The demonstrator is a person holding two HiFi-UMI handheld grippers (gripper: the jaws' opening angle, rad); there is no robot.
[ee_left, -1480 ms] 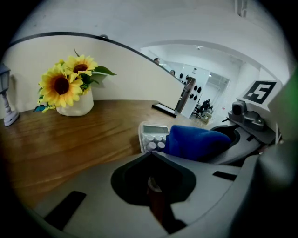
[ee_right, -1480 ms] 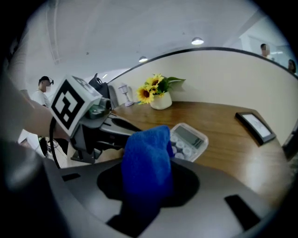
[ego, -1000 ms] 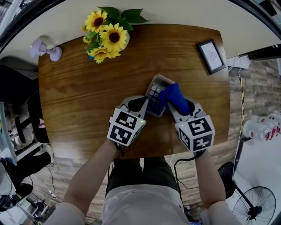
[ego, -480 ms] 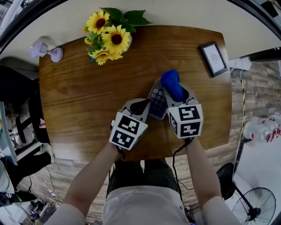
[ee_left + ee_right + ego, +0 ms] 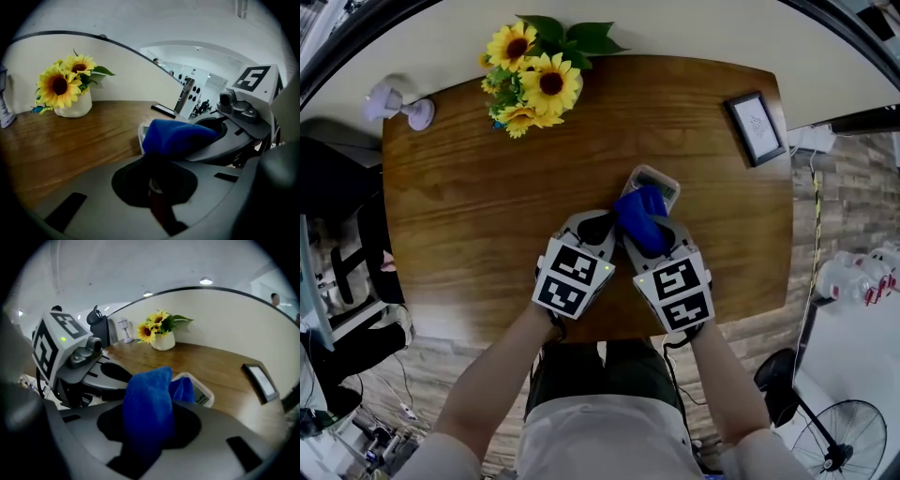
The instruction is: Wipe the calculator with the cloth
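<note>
A grey calculator (image 5: 656,180) lies on the wooden table (image 5: 469,197) with its display end pointing away from me; only that end shows. A blue cloth (image 5: 639,217) covers its key area. My right gripper (image 5: 645,232) is shut on the cloth (image 5: 149,404), which bulges out of the jaws onto the calculator (image 5: 199,392). My left gripper (image 5: 600,225) sits just left of the cloth (image 5: 176,135), jaws together, its tip by the calculator's near left edge (image 5: 142,136). Whether it grips that edge is hidden.
A white vase of sunflowers (image 5: 530,80) stands at the table's far left. A small lilac desk lamp (image 5: 398,105) is on the far left corner, and a framed picture (image 5: 756,127) lies at the far right. The table's near edge runs just behind both grippers.
My right gripper carried the cloth up to the calculator's far end, then drew it back toward me and leftward, uncovering the display. The left gripper and the calculator stayed put.
</note>
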